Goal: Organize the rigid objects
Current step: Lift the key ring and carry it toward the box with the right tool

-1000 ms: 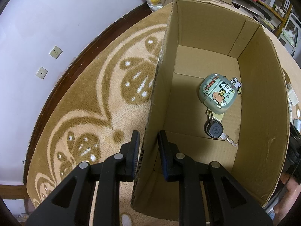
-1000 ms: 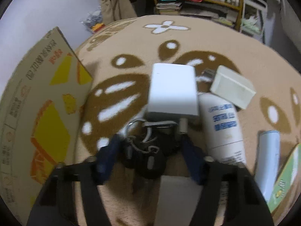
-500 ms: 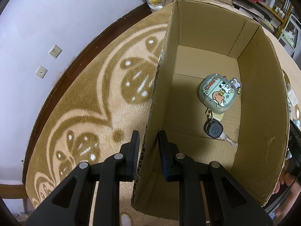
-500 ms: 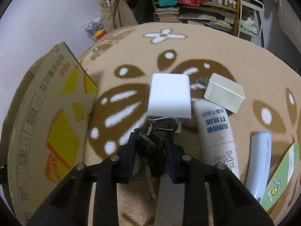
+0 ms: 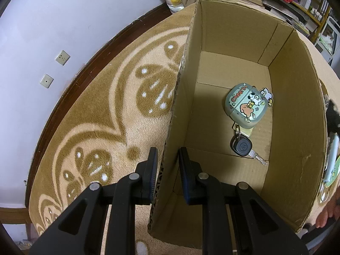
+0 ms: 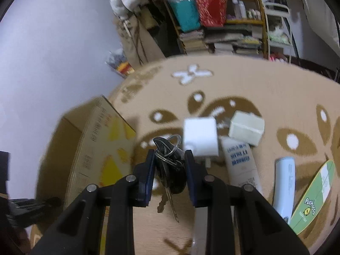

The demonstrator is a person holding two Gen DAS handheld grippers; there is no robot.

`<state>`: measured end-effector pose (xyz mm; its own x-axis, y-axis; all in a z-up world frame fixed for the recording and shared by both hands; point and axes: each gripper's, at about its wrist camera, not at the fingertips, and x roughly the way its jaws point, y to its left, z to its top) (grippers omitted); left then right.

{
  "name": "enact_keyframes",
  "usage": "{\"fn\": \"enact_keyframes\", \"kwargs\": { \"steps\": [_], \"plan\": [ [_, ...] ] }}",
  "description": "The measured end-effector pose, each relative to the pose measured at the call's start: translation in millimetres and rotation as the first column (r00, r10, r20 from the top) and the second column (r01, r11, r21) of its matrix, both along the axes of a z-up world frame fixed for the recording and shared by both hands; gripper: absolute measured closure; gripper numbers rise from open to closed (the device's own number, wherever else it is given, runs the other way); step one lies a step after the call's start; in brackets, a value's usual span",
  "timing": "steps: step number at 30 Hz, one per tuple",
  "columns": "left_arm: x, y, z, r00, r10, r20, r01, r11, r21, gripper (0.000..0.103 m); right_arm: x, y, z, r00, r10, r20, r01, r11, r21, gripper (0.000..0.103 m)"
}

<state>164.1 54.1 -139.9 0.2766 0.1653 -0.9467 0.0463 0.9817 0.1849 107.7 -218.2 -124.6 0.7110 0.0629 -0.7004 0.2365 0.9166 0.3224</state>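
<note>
On the patterned rug (image 6: pixel 244 89), the left gripper (image 5: pixel 167 165) pinched the cardboard box (image 5: pixel 297 110) wall, likely to steady it. The right gripper (image 6: pixel 169 166), its jaws having just closed, clasped the key bunch (image 6: pixel 169 165) clear of the rug, presumably for boxing.

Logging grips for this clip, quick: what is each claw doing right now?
Left claw: shut on the box wall.
Right claw: shut on the keys, its jaws having just been closing on them.

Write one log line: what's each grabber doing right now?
left gripper: clamped on cardboard box wall | right gripper: just closed, holding key bunch above rug
</note>
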Motion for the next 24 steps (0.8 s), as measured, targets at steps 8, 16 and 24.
{"fn": "enact_keyframes", "kwargs": {
  "steps": [8, 16, 24],
  "plan": [
    [0.1, 0.0, 0.1, 1.000, 0.000, 0.000, 0.000, 1.000, 0.000, 0.084, -7.1, 27.0, 43.4, 0.982, 0.091, 0.166, -0.091, 0.996, -0.007, 0.074],
    [0.1, 0.0, -0.3, 1.000, 0.000, 0.000, 0.000, 1.000, 0.001, 0.084, -16.0, 65.8, 77.3, 0.926, 0.223, 0.305, -0.216, 0.975, -0.056, 0.074],
    [-0.9, 0.6, -0.5, 1.000, -0.001, 0.002, 0.001, 1.000, -0.005, 0.086, -17.2, 103.2, 68.6, 0.891, 0.343, 0.297, -0.322, 0.939, -0.116, 0.074]
  ]
}}
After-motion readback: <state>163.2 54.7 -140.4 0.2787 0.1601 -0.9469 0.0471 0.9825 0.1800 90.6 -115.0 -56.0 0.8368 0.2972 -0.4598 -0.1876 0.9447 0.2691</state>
